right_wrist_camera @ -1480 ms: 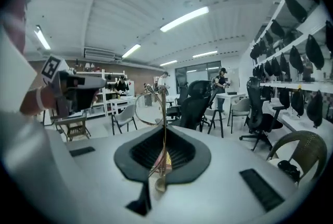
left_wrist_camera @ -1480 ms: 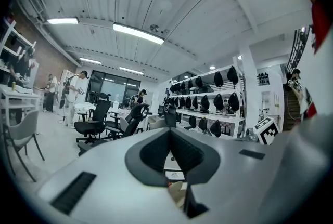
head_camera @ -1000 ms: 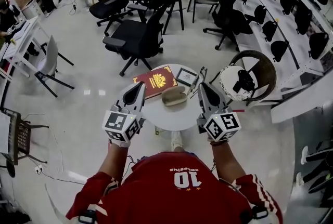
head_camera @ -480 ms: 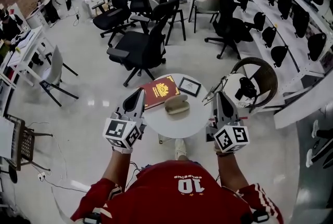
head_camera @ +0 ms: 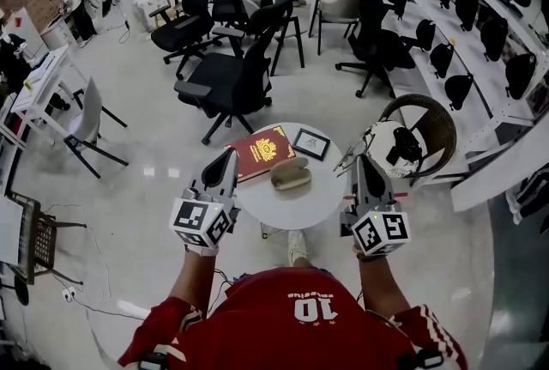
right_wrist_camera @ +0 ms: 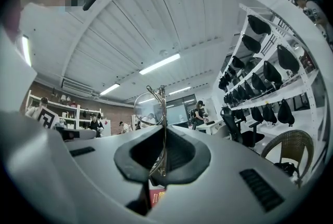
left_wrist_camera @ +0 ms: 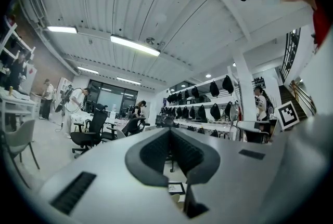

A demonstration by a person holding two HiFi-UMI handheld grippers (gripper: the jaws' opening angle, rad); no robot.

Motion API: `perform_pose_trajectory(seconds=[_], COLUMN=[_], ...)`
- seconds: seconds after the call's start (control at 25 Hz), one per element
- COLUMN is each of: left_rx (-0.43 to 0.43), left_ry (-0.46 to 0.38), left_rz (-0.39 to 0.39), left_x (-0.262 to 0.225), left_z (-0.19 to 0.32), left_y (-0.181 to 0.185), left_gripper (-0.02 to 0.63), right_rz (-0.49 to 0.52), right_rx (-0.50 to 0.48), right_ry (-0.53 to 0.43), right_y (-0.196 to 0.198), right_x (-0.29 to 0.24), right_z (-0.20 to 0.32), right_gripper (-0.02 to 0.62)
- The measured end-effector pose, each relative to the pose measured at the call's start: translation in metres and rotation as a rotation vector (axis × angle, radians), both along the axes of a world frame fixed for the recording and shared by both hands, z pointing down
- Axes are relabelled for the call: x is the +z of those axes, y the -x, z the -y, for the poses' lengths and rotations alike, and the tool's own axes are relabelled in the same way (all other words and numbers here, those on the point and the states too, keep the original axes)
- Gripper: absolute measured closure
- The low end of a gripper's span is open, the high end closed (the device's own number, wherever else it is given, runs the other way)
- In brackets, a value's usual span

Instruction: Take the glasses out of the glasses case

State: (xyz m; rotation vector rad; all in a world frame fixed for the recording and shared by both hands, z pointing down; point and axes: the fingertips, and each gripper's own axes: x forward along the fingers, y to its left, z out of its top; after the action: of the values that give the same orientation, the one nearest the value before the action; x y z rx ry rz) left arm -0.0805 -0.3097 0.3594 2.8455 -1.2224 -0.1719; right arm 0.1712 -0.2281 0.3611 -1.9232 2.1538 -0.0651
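Thin wire-rimmed glasses (right_wrist_camera: pixel 164 134) pinched edge-on between the clenched jaws of the right gripper (head_camera: pixel 358 164), held up at the right edge of the table, apart from the tan glasses case (head_camera: pixel 291 173). Case lying near the middle of a small round white table (head_camera: pixel 292 207), just beside a red book (head_camera: pixel 262 150) and near a small framed picture (head_camera: pixel 311 143). Left gripper (head_camera: pixel 226 162) at the table's left edge, jaws pressed together on nothing. Black office chairs (head_camera: pixel 225 72) beyond.
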Motion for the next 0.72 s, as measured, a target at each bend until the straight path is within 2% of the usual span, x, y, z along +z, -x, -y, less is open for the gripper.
perform_pose_trajectory(seconds=[0.72], left_rx=[-0.006], left_ry=[0.004], left_rz=[0.000], left_x=[0.0024], left_z=[-0.0021], left_y=[0.0007], left_gripper=[0.598], right_rz=[-0.013], right_rx=[-0.010], right_ry=[0.005], right_y=[0.0004], right_x=[0.0001], right_z=[-0.0005], right_gripper=[0.569])
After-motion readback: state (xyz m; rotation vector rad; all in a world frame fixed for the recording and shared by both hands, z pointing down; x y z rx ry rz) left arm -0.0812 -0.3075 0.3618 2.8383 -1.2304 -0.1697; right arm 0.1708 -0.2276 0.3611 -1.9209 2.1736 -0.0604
